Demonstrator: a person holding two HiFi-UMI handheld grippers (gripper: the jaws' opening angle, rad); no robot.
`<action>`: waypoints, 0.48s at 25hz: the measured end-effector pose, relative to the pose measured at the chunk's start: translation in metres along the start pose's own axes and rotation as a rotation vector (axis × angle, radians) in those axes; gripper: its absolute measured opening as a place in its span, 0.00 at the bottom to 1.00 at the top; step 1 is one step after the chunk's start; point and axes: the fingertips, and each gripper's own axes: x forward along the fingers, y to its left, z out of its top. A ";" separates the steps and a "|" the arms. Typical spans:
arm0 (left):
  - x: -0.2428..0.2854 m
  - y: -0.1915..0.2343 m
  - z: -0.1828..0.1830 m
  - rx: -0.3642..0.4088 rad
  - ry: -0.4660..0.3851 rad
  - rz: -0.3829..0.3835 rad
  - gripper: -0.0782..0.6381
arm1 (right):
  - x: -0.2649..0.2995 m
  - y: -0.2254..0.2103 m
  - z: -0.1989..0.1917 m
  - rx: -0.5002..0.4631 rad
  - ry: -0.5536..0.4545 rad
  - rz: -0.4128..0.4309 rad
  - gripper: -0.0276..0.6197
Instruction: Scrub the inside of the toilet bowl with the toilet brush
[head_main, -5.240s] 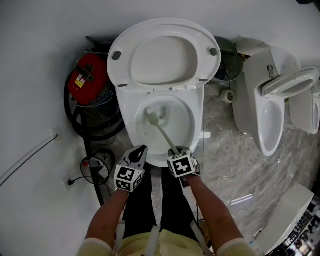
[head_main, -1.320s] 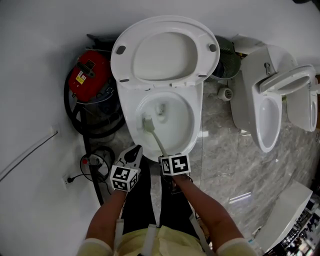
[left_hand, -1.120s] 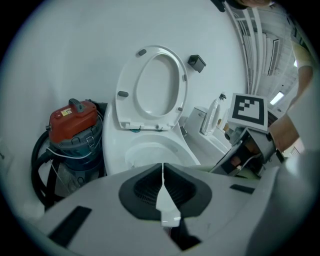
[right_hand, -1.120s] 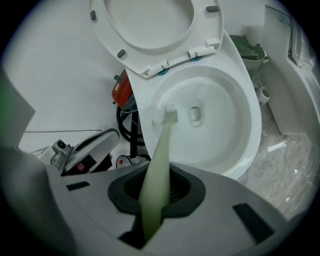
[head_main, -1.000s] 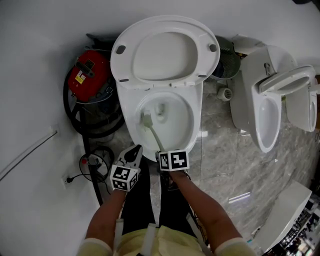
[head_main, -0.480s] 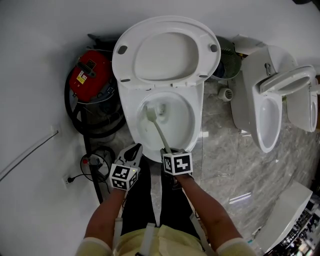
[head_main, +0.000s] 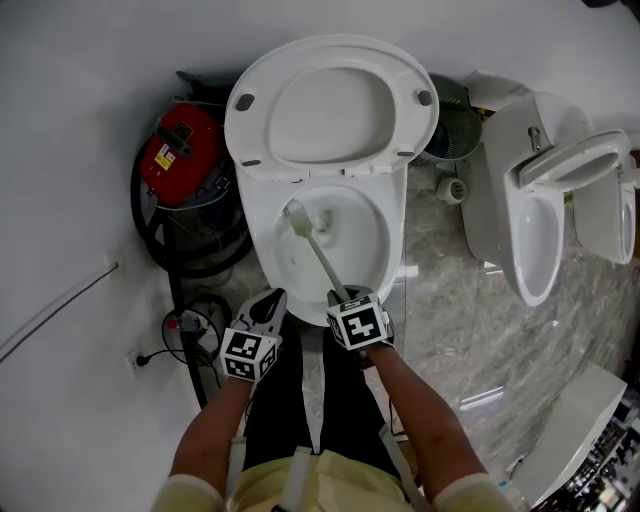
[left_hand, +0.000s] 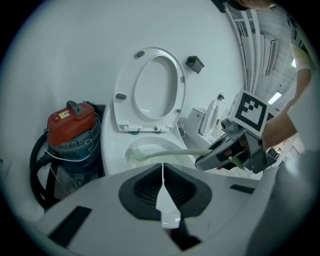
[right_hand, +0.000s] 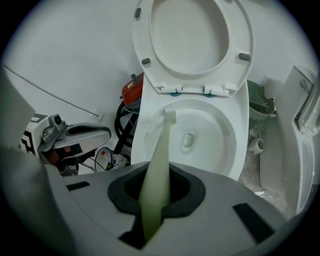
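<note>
Pale green plastic forms the toilet brush (head_main: 320, 255), which we find inside the toilet bowl (head_main: 262, 262). Its bristle head lies at the back-left of the basin, just below the rim and close to the seat hinges. As far as we can judge it rests against the porcelain. The handle slopes back and down to the right gripper (head_main: 346, 299). In the right gripper view the jaws of that gripper (right_hand: 154, 197) are clamped on the handle of the brush (right_hand: 159, 160), which rises between them toward the bowl (right_hand: 239, 150).

The left gripper (head_main: 273, 299) hangs just beside the right one, at the front lip of the bowl, and touches nothing. In the left gripper view its jaws (left_hand: 163, 197) are pressed together with nothing between them. That view also shows the brush (left_hand: 167, 156) crossing the bowl (left_hand: 112, 150) from the right gripper (left_hand: 201, 162).

The seat and lid (head_main: 330, 100) stand raised against the white wall. To the left of the bowl sits a red vacuum cleaner (head_main: 178, 150) with a black hose looped round it (the print on its label is too small to read). Near it, a cable runs to a wall socket (head_main: 134, 366). To the right, on the grey marbled floor (head_main: 450, 290), stands a second toilet (head_main: 535, 240), well apart from the first.
</note>
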 end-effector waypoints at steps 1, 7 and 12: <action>0.000 -0.001 -0.001 0.000 0.002 -0.004 0.13 | 0.001 -0.002 0.001 -0.007 0.005 0.004 0.13; 0.001 -0.011 -0.008 -0.001 0.014 -0.028 0.13 | -0.002 -0.033 0.009 -0.058 0.015 -0.066 0.13; 0.004 -0.012 -0.008 -0.002 0.018 -0.031 0.13 | -0.012 -0.060 0.012 -0.117 0.031 -0.141 0.13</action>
